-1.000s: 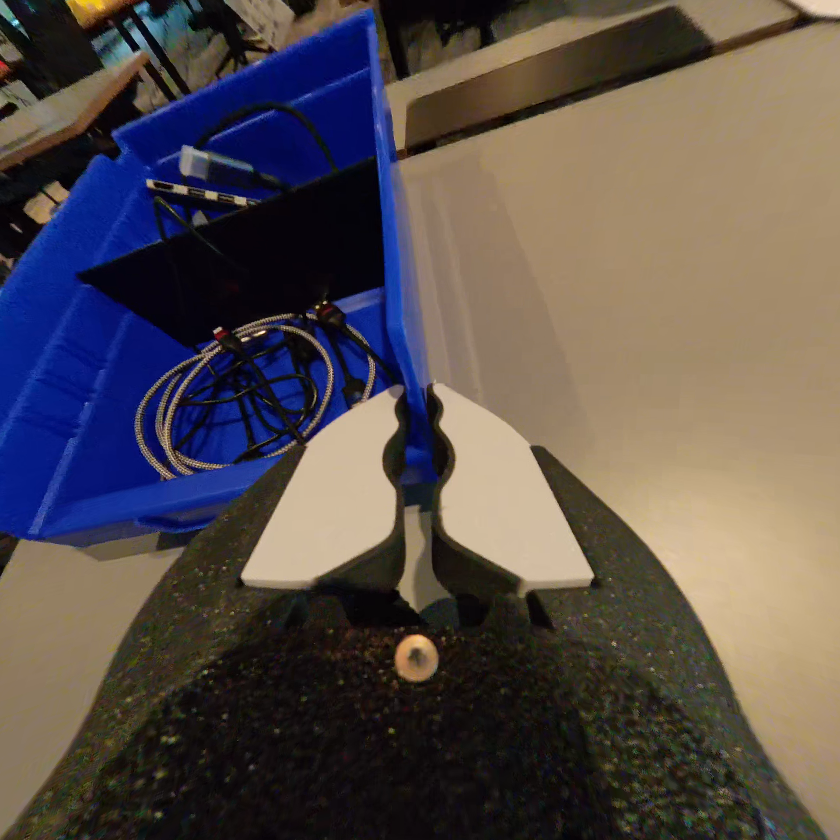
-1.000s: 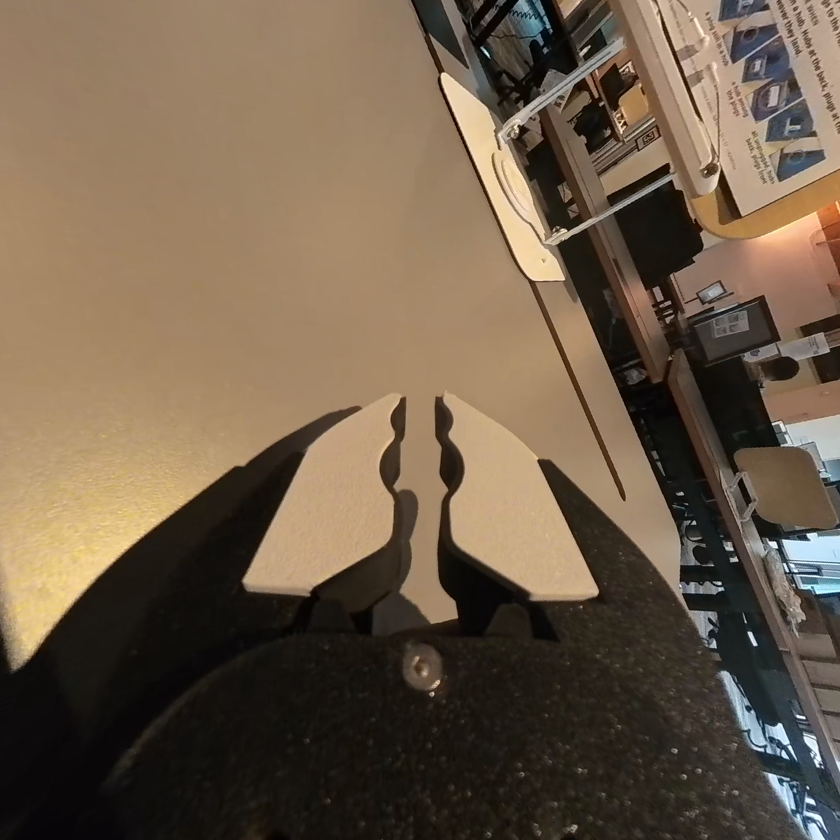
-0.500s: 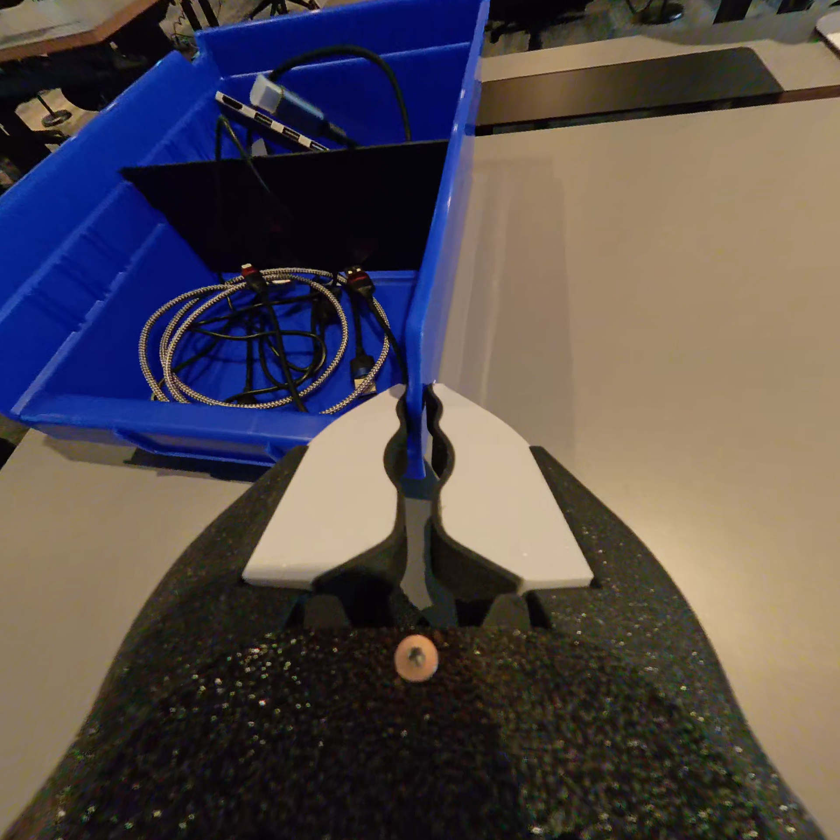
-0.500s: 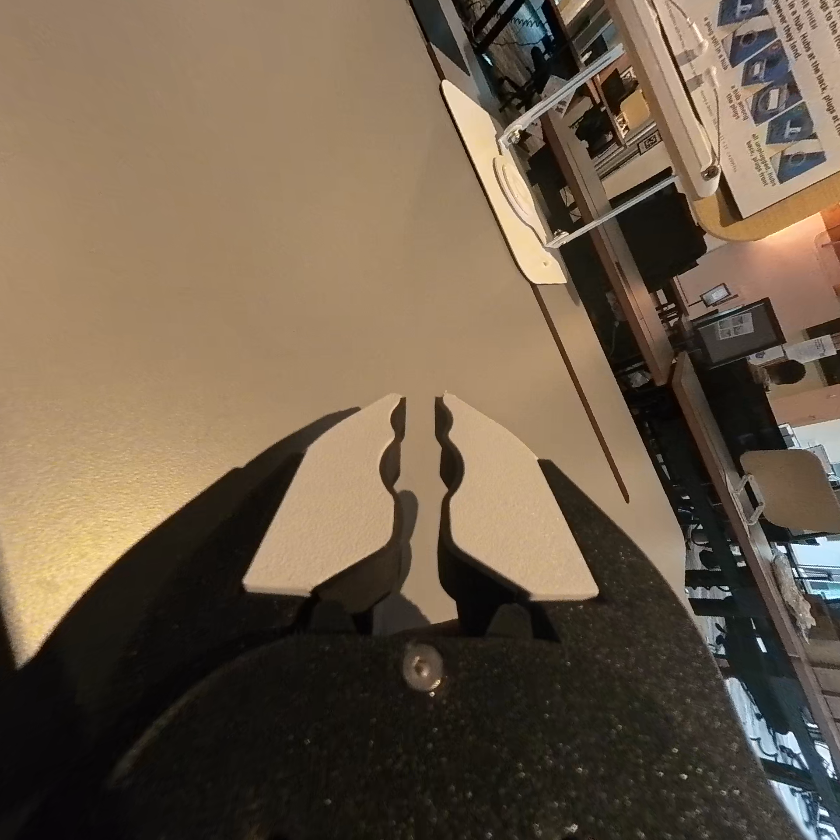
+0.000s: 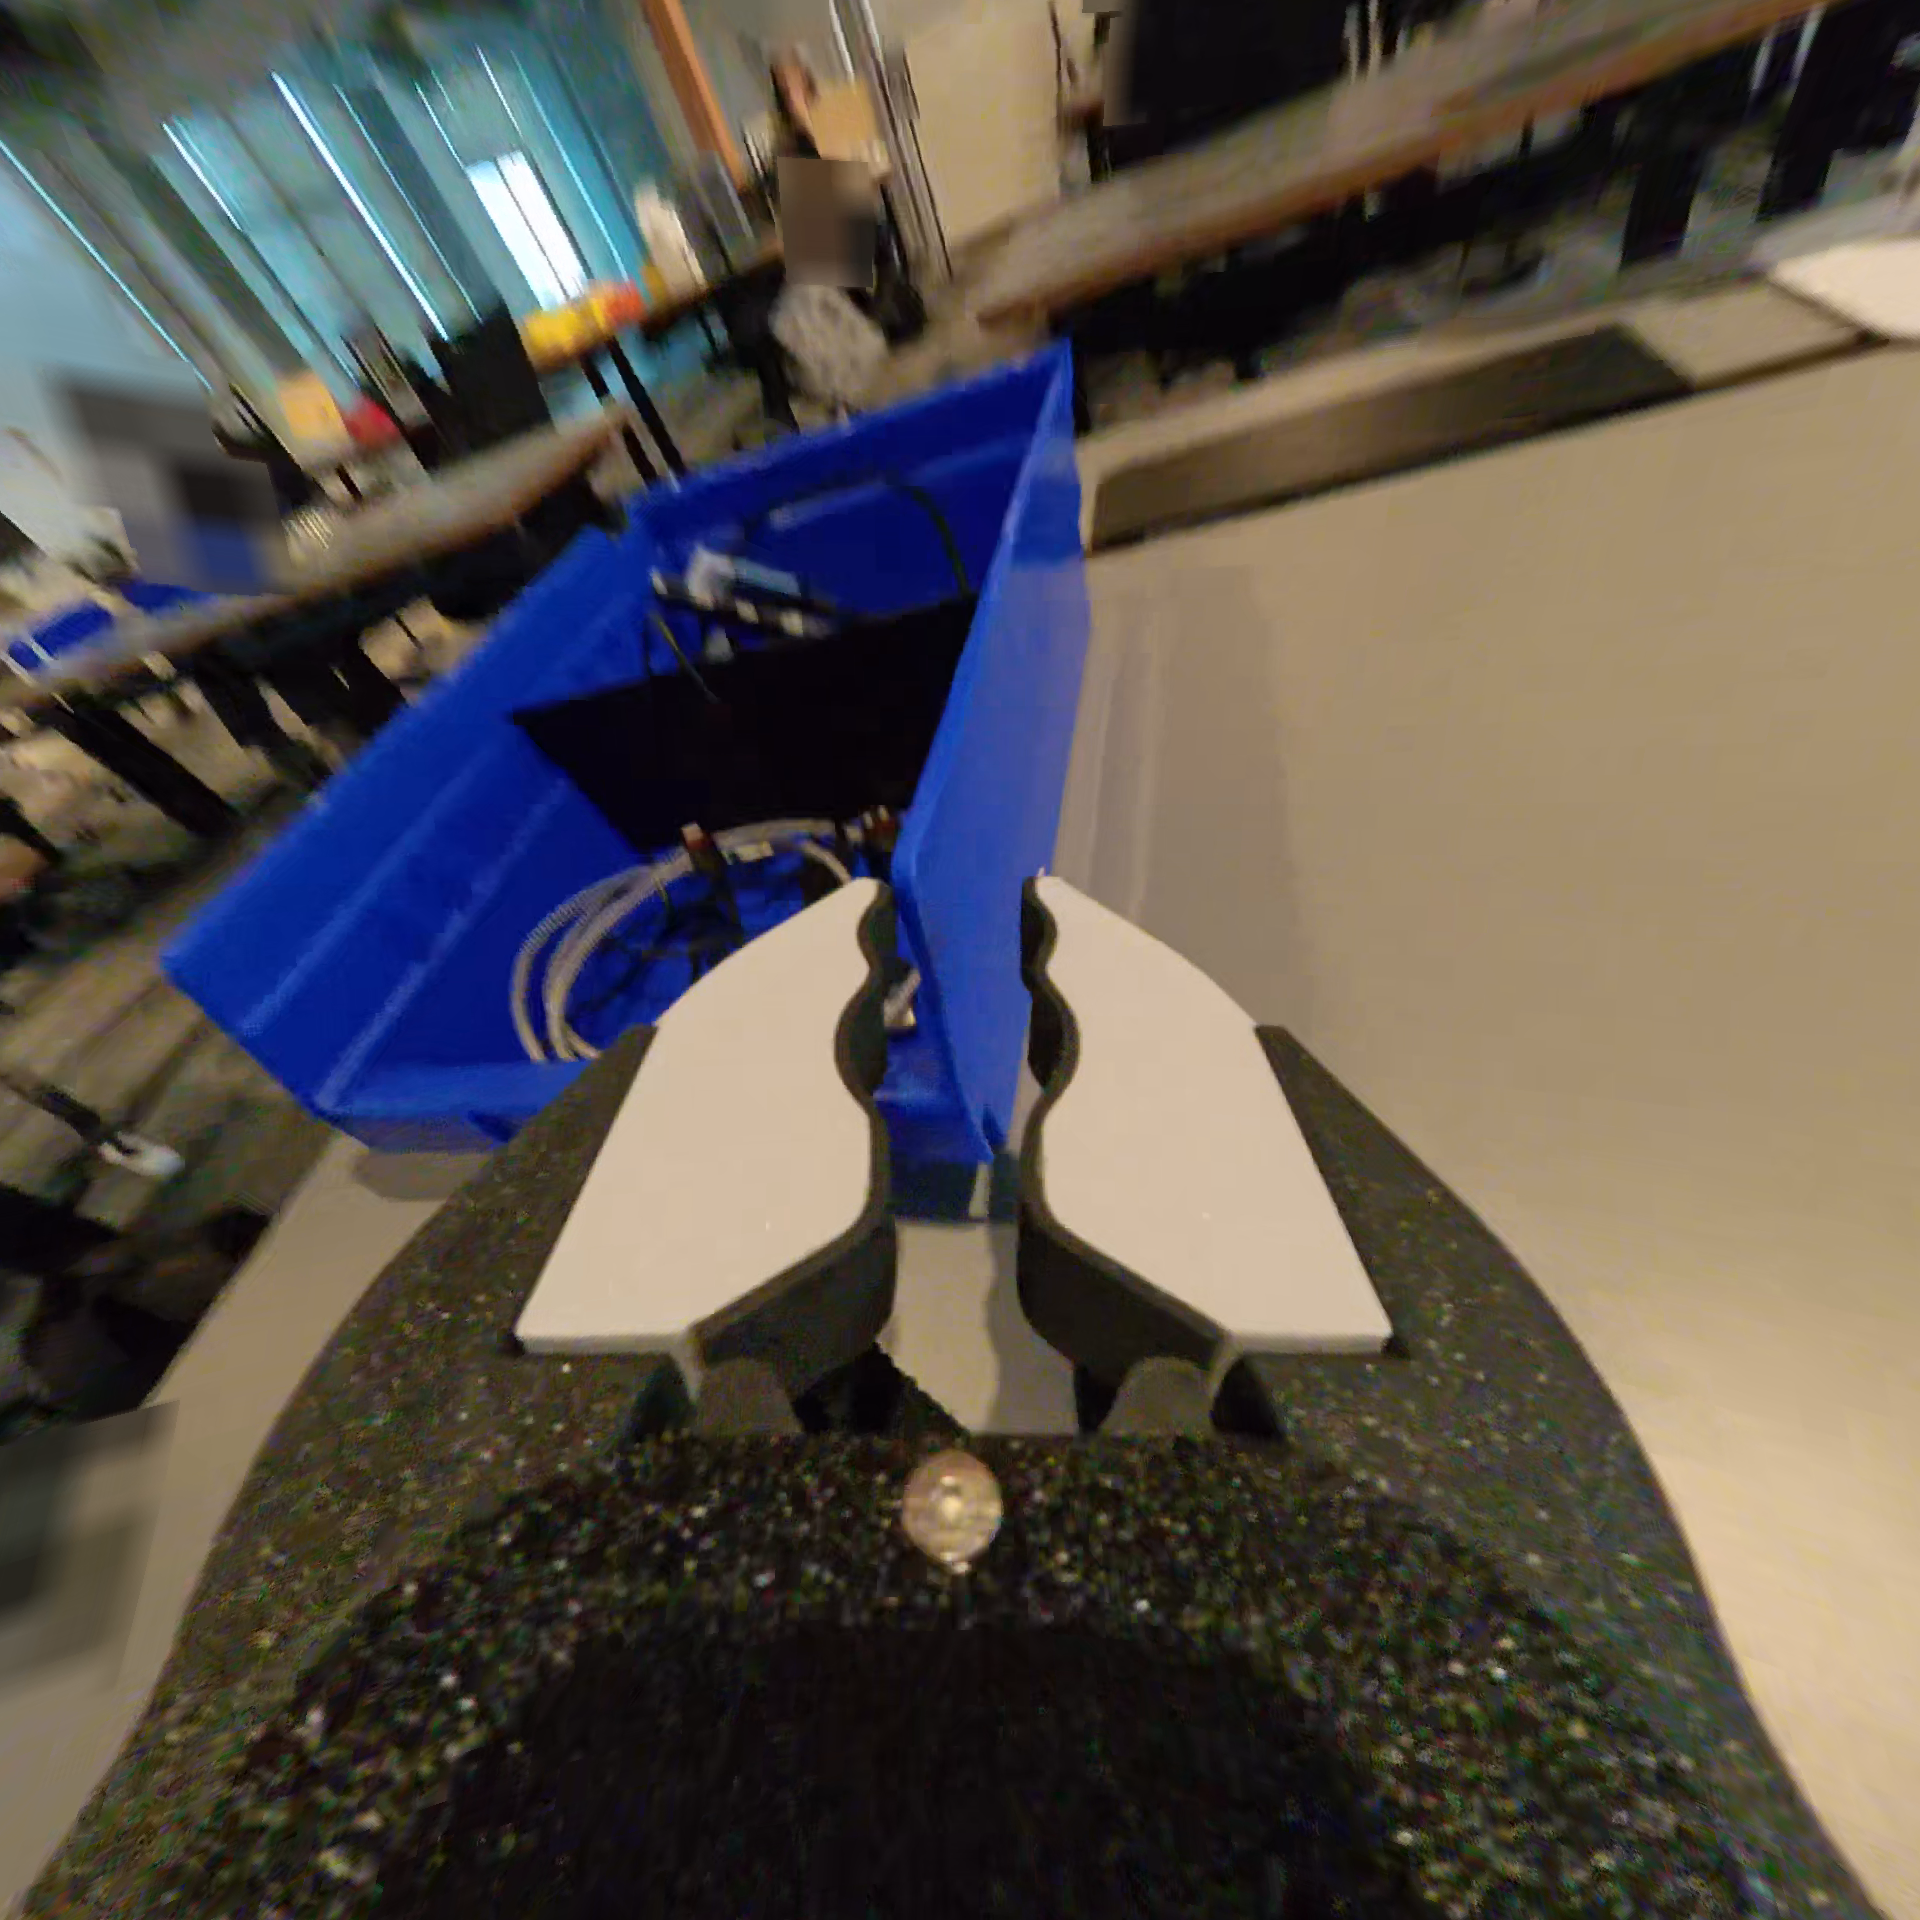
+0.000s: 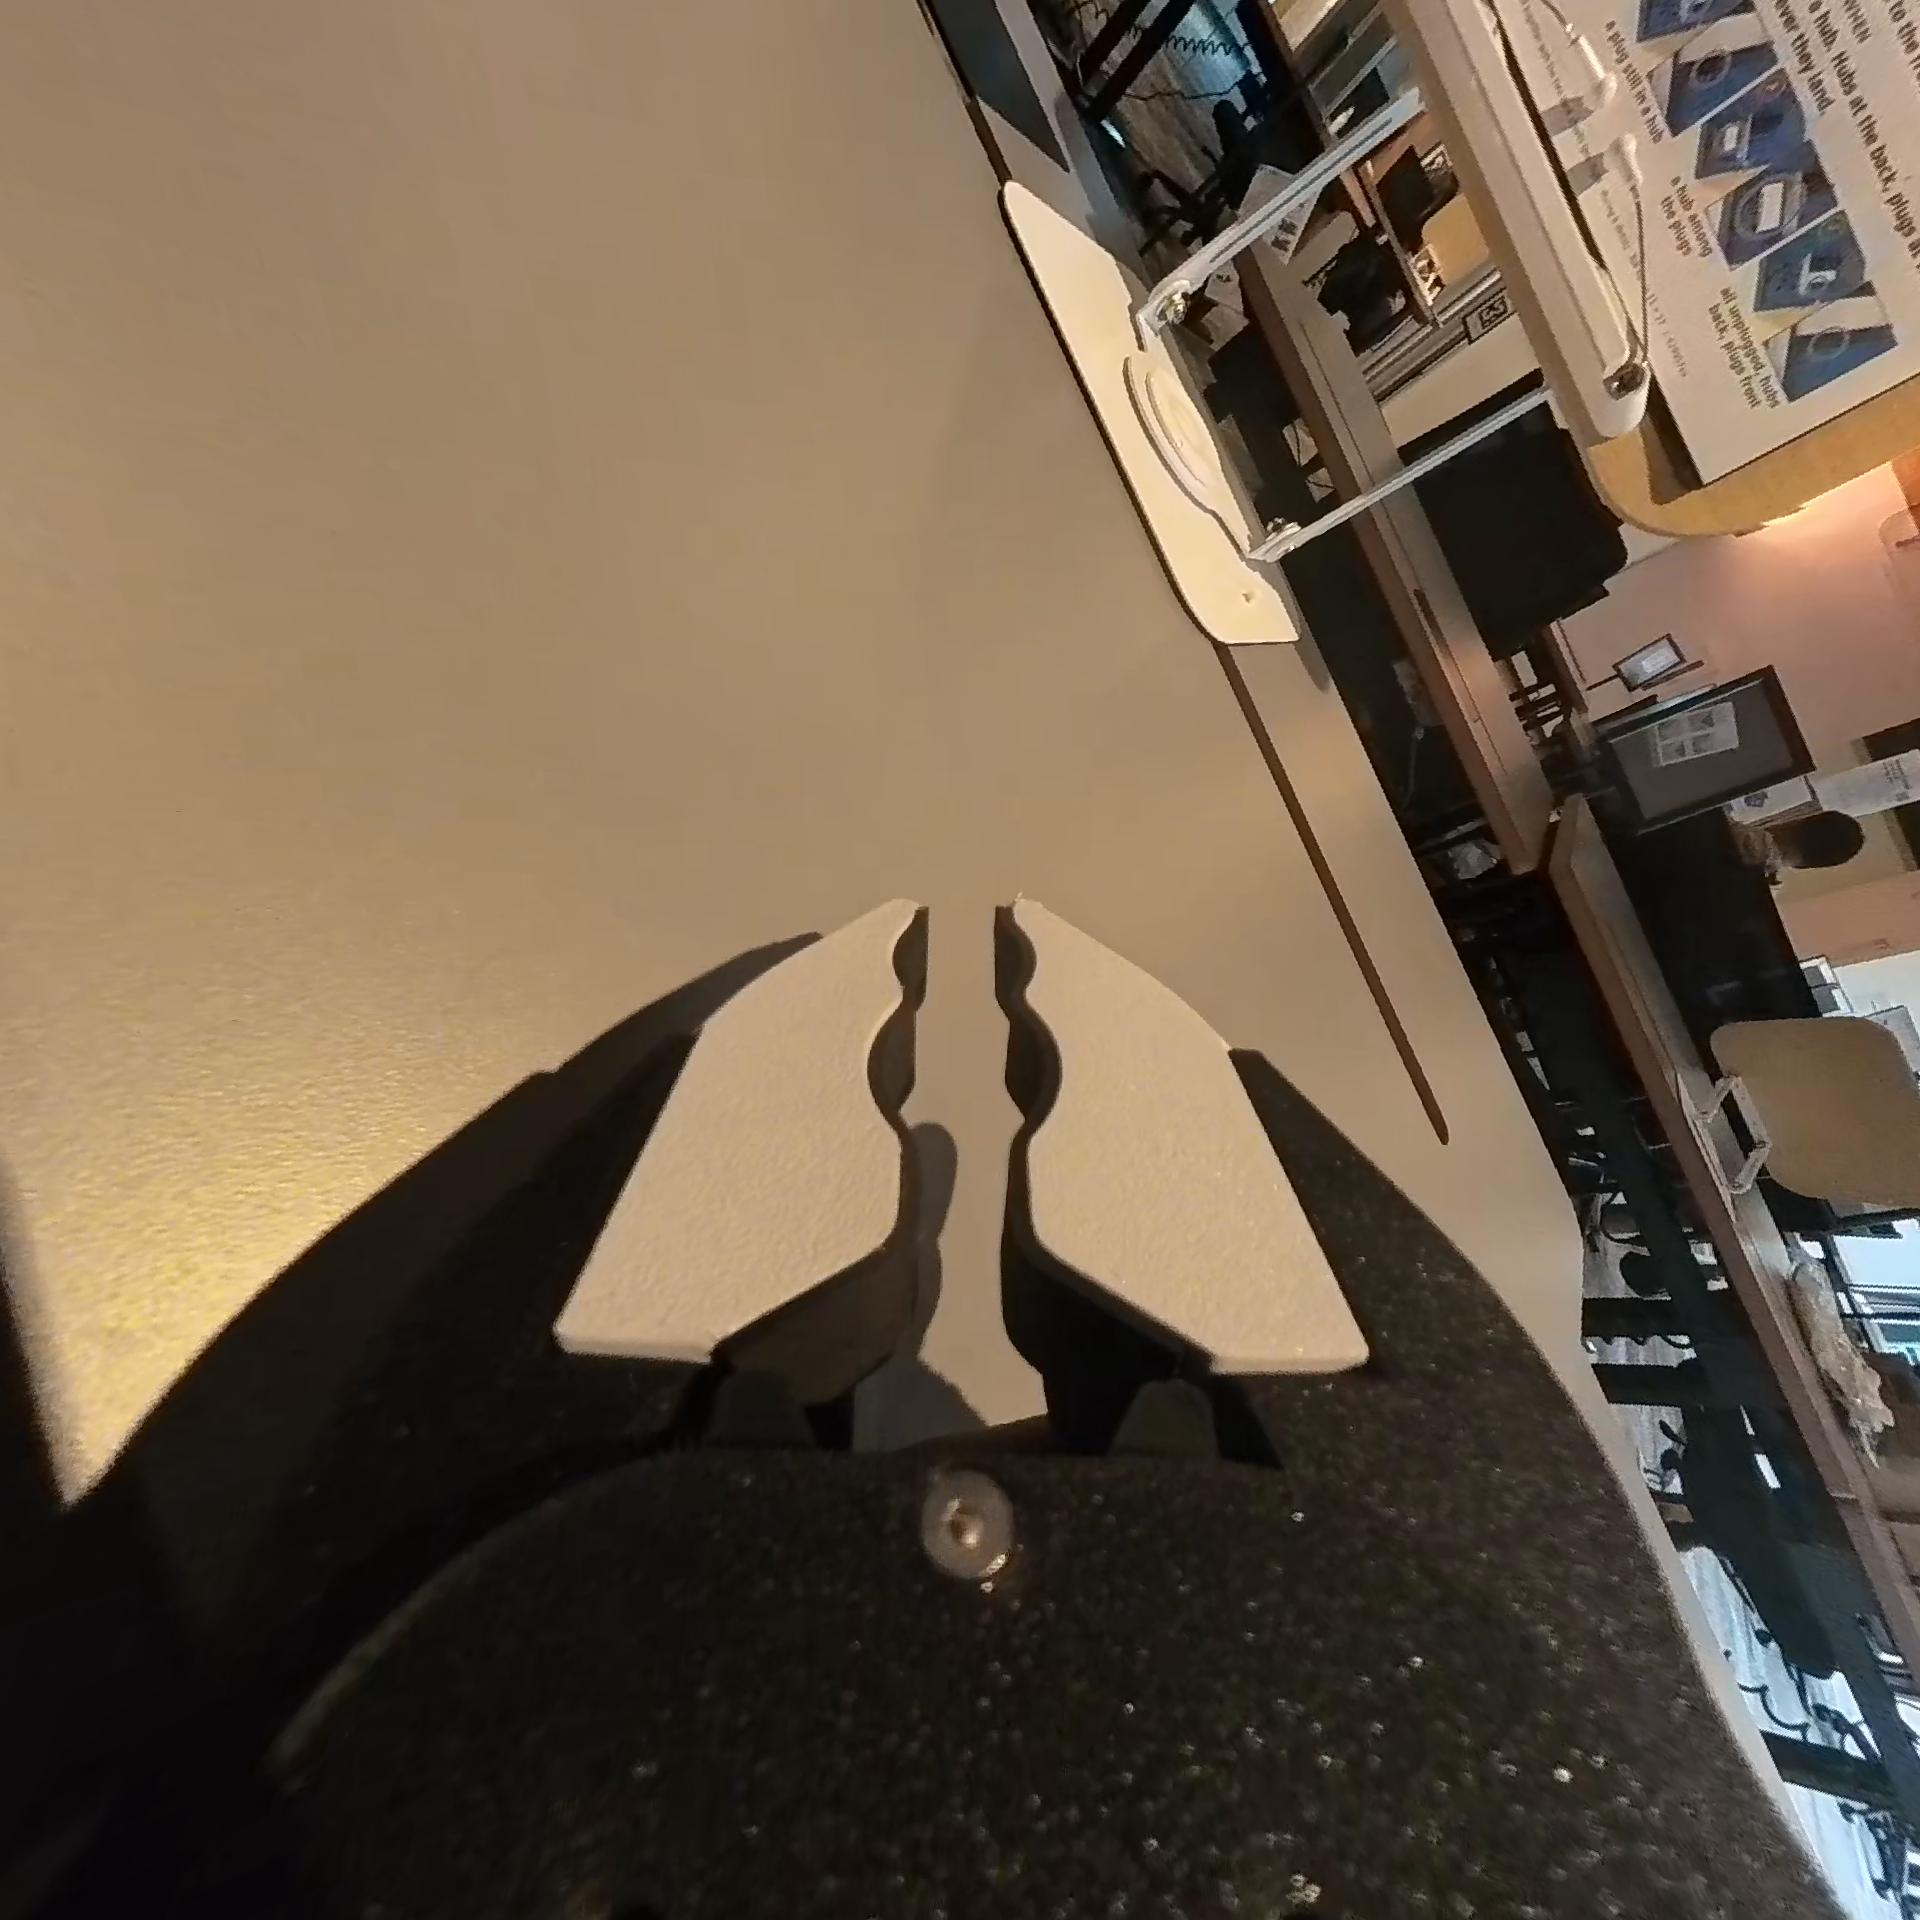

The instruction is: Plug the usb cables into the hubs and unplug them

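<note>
Blue bin [image 5: 436, 894] holds coiled cables [image 5: 582, 956] and hubs [image 5: 748, 597] — its wall between parted left fingers [image 5: 748, 1122]; right fingers [image 6: 769, 1132] narrow, empty.

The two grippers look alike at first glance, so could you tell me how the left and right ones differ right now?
The left gripper has its jaws spread wider, astride the side wall of the blue bin; the right gripper shows only a narrow gap. The left points at the bin's coiled cables; the right lies over bare table. Both have grey wavy-edged fingers, and neither holds anything.
</note>
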